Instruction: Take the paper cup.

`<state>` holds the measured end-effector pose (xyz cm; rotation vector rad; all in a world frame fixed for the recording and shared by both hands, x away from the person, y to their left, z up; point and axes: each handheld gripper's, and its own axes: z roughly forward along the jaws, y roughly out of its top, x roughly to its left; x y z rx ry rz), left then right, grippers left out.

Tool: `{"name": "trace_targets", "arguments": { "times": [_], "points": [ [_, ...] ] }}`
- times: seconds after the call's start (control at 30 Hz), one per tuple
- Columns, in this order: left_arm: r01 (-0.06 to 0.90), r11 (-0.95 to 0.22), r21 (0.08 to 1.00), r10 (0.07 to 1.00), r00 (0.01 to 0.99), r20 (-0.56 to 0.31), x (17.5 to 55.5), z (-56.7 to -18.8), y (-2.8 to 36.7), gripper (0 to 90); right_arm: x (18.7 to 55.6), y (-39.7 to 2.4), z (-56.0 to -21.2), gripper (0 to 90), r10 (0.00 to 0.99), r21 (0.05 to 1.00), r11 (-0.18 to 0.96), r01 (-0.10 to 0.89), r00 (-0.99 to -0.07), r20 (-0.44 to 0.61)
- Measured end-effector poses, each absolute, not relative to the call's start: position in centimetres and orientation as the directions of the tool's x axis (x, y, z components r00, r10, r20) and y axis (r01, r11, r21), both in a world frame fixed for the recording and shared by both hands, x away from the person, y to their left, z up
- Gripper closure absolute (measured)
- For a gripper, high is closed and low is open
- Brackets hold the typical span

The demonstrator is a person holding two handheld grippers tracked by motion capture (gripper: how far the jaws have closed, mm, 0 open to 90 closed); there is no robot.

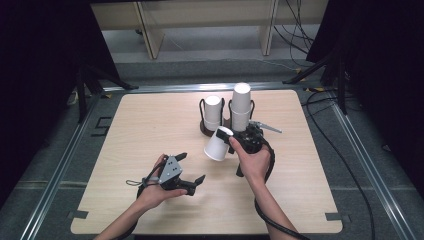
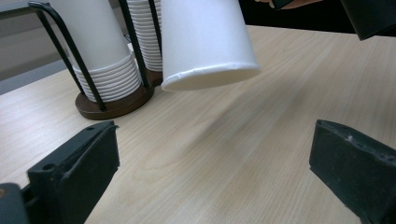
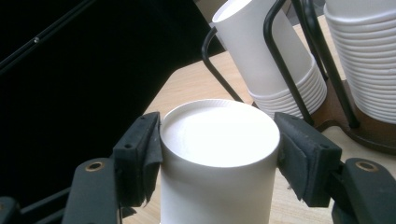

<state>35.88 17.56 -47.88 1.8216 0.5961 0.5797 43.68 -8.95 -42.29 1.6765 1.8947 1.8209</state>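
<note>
a white paper cup (image 1: 218, 143) is clamped by the right tongs (image 1: 233, 142) above the wooden surface (image 1: 150, 125), tilted, its rimmed mouth pointing down-left. the left tongs (image 1: 191, 169) are spread apart, empty. just behind, two ribbed cup stacks (image 1: 240, 107) are stood in a black wire holder (image 1: 206, 127).

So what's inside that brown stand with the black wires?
The brown stand holds two stacks of white paper cups, upside down: a shorter stack and a taller stack. How many cups are nested inside each stack is hidden.
</note>
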Motion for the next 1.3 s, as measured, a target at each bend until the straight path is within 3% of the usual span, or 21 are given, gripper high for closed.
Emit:
{"name": "trace_targets", "arguments": {
  "times": [1.13, 1.3],
  "points": [
    [0.083, -0.286, 0.955, 0.618, 0.777, 0.117, 37.0, -47.9, 16.0, 0.6, 44.1, -9.3, -43.4, 35.0, 0.619, 0.674, -0.328, 0.662, -0.389, 0.683],
    [0.068, -0.278, 0.958, 0.612, 0.781, 0.122, 37.1, -47.7, 15.9, 0.3, 43.9, -9.6, -43.0, 35.0, 0.57, 0.598, -0.38, 0.705, -0.331, 0.752]
  ]
}}
